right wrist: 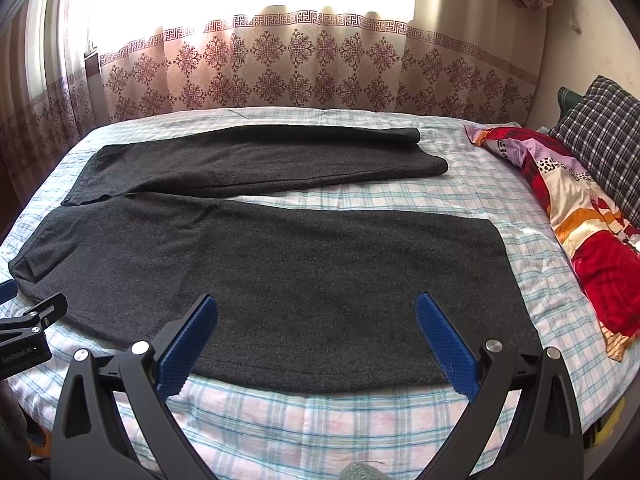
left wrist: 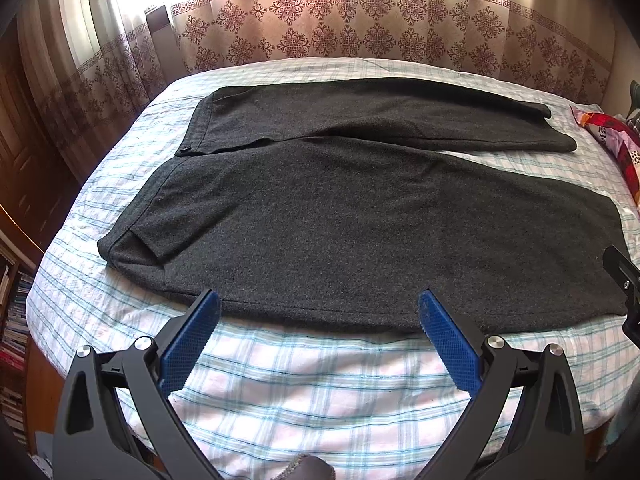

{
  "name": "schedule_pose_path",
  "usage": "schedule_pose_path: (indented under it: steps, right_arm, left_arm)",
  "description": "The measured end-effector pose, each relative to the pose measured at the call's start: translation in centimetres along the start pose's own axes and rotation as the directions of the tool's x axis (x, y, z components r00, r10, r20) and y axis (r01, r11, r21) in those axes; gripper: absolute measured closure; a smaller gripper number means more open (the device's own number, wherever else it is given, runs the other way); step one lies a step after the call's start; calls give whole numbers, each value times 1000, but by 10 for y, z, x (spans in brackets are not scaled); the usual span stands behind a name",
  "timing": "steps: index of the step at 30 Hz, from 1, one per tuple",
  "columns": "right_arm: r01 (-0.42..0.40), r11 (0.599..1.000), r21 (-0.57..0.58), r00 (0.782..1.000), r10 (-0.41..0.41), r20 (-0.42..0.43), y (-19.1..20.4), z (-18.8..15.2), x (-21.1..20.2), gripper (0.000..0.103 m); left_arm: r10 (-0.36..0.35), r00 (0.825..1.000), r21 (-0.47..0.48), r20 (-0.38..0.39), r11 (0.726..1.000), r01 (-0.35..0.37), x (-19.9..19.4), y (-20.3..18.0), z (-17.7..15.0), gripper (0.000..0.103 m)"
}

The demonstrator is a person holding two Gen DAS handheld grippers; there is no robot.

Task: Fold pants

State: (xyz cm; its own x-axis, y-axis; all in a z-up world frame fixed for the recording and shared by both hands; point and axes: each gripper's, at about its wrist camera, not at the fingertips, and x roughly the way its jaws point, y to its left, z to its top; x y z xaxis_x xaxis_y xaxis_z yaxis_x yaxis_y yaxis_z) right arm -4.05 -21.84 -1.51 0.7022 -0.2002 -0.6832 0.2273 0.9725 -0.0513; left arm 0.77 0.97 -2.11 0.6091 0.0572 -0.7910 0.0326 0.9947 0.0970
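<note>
Dark grey pants (left wrist: 340,216) lie spread flat on the bed, waistband to the left, both legs running right with a gap between them. My left gripper (left wrist: 320,304) hangs open above the near leg's front edge, blue pads wide apart, nothing between them. In the right wrist view the same pants (right wrist: 280,264) fill the middle. My right gripper (right wrist: 316,306) is open too, hovering over the near leg toward its hem end, holding nothing. The left gripper's body (right wrist: 28,336) shows at the left edge there, and the right gripper's body (left wrist: 624,280) at the right edge of the left wrist view.
The bed has a blue and pink checked sheet (right wrist: 320,432). A red patterned pillow (right wrist: 580,232) and a dark checked pillow (right wrist: 604,136) lie along the right side. A patterned curtain (left wrist: 360,20) hangs behind the bed. Bookshelves (left wrist: 12,320) stand at left.
</note>
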Motion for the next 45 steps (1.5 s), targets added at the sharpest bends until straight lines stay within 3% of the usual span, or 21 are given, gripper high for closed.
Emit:
schedule_pose_path:
  steps: [15, 20, 26, 36, 41, 45]
  right_arm:
    - [6, 1000, 19, 997, -5, -75, -5, -7, 20, 5]
    - [12, 1000, 19, 993, -9, -113, -6, -11, 32, 5]
    - [12, 1000, 24, 983, -7, -185, -6, -17, 51, 5]
    - [21, 1000, -10, 955, -23, -296, 0, -34, 81, 5]
    - [7, 1000, 16, 931, 0, -364, -2, -44, 95, 5]
    - [-3, 999, 35, 927, 16, -376, -4, -46, 97, 5]
  left_arm:
    - [-28, 988, -26, -150, 999, 25, 43, 2, -8, 2]
    - [-42, 978, -40, -205, 999, 34, 62, 3, -14, 2]
    - [-83, 953, -77, -291, 995, 63, 87, 4, -21, 2]
    - [-88, 943, -68, -320, 995, 70, 102, 1, -29, 2]
    - [-94, 946, -70, -310, 995, 76, 106, -1, -31, 2]
    - [-89, 948, -65, -305, 995, 73, 108, -3, -34, 2]
